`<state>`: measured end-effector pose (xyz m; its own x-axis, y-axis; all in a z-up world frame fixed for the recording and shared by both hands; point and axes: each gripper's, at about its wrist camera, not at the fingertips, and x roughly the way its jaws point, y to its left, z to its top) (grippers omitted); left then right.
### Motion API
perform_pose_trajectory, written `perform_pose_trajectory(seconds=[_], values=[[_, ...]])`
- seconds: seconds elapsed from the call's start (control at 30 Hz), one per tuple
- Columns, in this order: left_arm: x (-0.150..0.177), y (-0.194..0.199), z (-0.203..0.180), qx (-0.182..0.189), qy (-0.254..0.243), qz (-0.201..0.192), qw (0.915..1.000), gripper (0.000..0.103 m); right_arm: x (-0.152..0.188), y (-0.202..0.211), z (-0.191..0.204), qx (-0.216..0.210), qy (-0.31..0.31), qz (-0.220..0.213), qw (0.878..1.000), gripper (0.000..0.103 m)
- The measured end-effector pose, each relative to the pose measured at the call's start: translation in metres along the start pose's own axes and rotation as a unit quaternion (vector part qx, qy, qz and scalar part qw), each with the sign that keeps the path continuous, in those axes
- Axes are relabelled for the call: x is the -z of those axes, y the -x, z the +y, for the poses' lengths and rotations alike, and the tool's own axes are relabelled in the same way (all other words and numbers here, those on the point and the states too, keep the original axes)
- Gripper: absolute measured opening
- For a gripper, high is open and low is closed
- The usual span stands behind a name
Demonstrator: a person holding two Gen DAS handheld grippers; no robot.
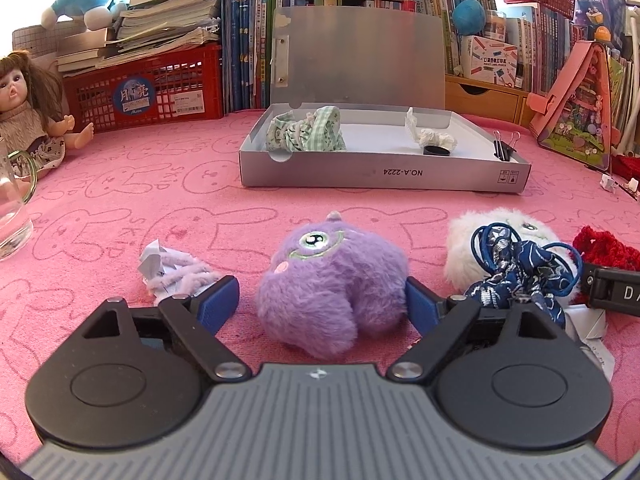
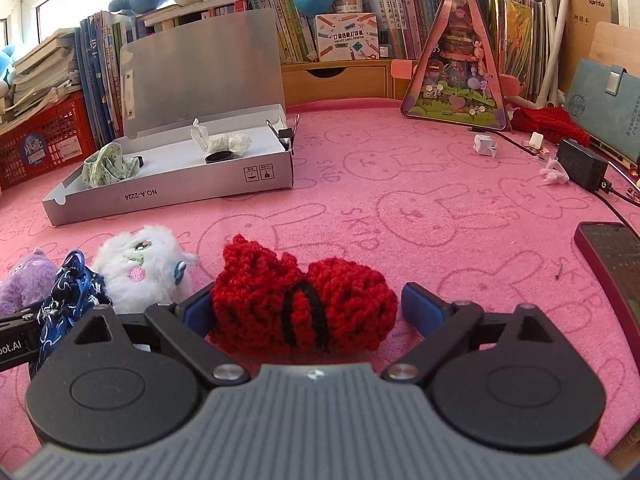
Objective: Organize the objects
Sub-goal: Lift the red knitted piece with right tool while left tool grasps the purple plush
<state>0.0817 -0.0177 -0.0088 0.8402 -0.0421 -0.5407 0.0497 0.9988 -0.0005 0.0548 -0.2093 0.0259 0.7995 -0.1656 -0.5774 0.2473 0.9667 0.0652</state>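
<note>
The right gripper (image 2: 306, 306) is seen spread wide over the pink worktop (image 2: 400, 208), with a red crocheted piece (image 2: 300, 304) lying between its blue fingers (image 2: 416, 304); the left finger touches it, the right one stands apart. A white plush toy (image 2: 140, 272) and a dark blue scrunchie (image 2: 72, 292) are found just left, and an open grey box (image 2: 180, 196) is set behind them.
</note>
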Motion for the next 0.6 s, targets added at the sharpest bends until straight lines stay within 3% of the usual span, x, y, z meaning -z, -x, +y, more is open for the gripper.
perform_pose_trajectory(seconds=[0.1,0.23,0.6], values=[[0.0,0.001,0.001,-0.002,0.002,-0.001,1.0,0.09,-0.001,-0.001,0.003,0.009,0.008,0.011,1.0,0.102],[0.0,0.008,0.0,0.009,0.003,-0.009,0.9999,0.073,0.001,-0.002,0.006,0.022,0.023,0.017,0.999,0.103],[0.001,0.007,-0.003,0.006,-0.001,-0.005,1.0,0.076,0.001,0.011,-0.002,0.01,0.0,0.016,1.0,0.103]])
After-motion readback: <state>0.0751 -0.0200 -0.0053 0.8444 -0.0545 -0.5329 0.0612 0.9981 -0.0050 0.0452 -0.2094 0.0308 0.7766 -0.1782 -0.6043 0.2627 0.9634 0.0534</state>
